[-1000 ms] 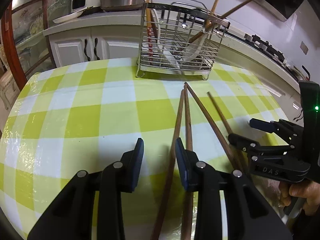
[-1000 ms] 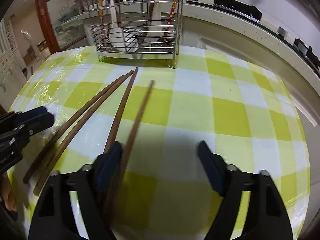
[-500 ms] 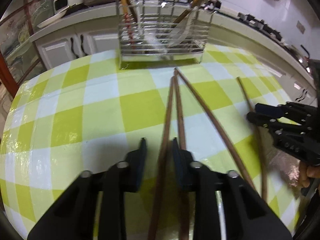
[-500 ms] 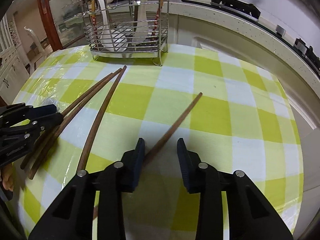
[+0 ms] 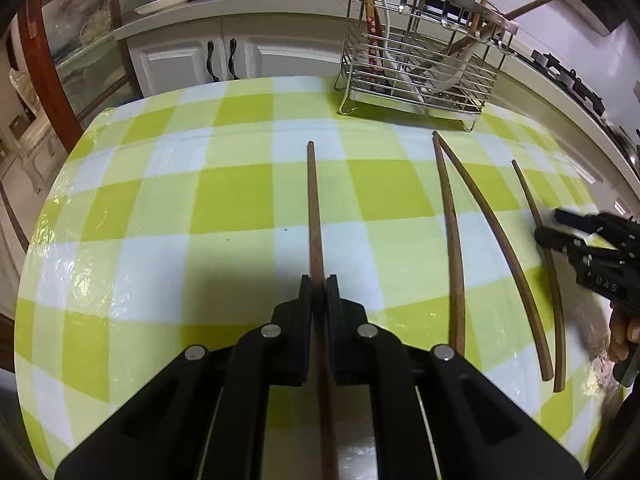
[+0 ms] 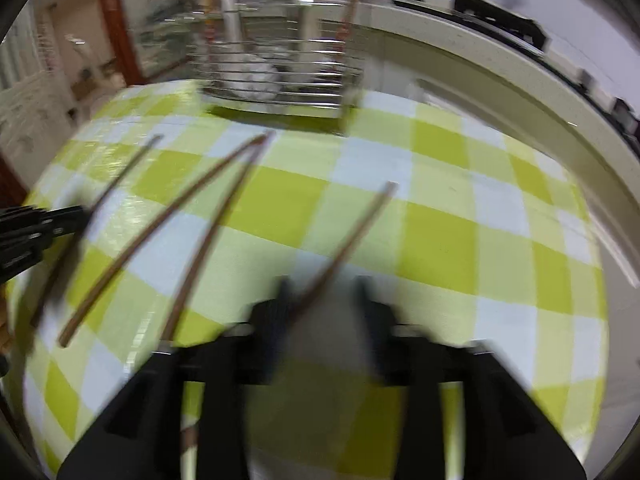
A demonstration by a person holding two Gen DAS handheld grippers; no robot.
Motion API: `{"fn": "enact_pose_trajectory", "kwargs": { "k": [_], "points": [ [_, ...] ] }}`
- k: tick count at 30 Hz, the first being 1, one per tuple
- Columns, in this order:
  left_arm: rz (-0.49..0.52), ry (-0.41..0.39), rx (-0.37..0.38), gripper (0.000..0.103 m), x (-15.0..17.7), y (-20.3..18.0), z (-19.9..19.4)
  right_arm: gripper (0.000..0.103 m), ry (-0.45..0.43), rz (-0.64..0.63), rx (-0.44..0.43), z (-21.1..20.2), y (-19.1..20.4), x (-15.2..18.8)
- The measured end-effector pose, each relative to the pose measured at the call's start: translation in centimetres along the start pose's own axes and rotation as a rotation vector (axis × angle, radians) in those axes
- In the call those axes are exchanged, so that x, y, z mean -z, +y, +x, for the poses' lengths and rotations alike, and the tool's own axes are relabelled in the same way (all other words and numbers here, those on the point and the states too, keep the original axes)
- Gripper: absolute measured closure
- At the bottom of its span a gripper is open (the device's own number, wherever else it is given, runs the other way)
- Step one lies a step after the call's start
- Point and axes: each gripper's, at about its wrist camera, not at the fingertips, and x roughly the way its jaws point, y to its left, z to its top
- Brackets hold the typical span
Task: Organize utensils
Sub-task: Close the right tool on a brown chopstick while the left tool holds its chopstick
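Biggest first: table under a yellow-green and white checked cloth [image 5: 200, 200], filling both views. Then one silver wire utensil rack [image 5: 416, 68] at 1 o'clock on the far edge in the left view, already stuffed with a few sticks and white pieces. Sharp there, just a smear at 12 o'clock in the right view.

Four long brown wooden chopsticks in total. Left black gripper [image 5: 319, 284] clamped tight on one chopstick [image 5: 314, 208], pointing dead at 12 o'clock. Other three [image 5: 452, 240] [image 5: 496, 232] [image 5: 552, 272] fanned out on the cloth at 2 to 3 o'clock.

Only in the left view: white cabinet doors with dark handles [image 5: 220, 60] at 11 o'clock, plus the right black gripper [image 5: 592, 248] from the side at 3 o'clock.

Only in the right view: right gripper's fingers parted, with the fourth stick running up between them toward 1 o'clock, close against the 9 o'clock finger and not pinched.

Versus half a second back: left fingers apart then, squeezed together now. Held stick swung well clear of its neighbours. Right view crisp then, motion-blurred now.
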Motion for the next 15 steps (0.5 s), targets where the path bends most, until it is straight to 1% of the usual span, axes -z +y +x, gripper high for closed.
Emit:
{"fn": "enact_pose_trajectory", "kwargs": {
  "k": [1,2,5,7,9,11,14,15],
  "points": [
    [0.000,0.001,-0.001,0.095,0.0,0.0,0.0,0.030,-0.003,0.010,0.013,-0.2,-0.2,0.2],
    [0.000,0.001,-0.002,0.095,-0.1,0.0,0.0,0.030,-0.005,0.020,0.008,-0.4,-0.3,0.4],
    [0.001,0.004,-0.001,0.094,-0.4,0.1,0.2,0.030,0.025,0.081,-0.009,-0.4,-1.1,1.0],
    [0.006,0.008,-0.002,0.092,-0.6,0.0,0.3,0.032,0.042,0.115,-0.012,-0.4,-1.4,1.1],
    [0.018,0.014,0.003,0.083,-0.8,-0.2,0.4,0.033,0.056,0.116,-0.003,-0.2,-1.2,1.0],
    [0.032,0.021,0.002,0.078,-1.0,-0.4,0.5,0.035,0.064,0.123,0.008,-0.1,-0.9,0.7],
    [0.056,0.029,-0.017,0.077,-1.3,-0.9,0.8,0.048,0.066,0.136,0.023,0.1,-0.7,0.3],
    [0.068,0.033,-0.023,0.077,-1.3,-1.0,0.8,0.056,0.068,0.134,0.027,0.1,-0.5,0.0]
  ]
}}
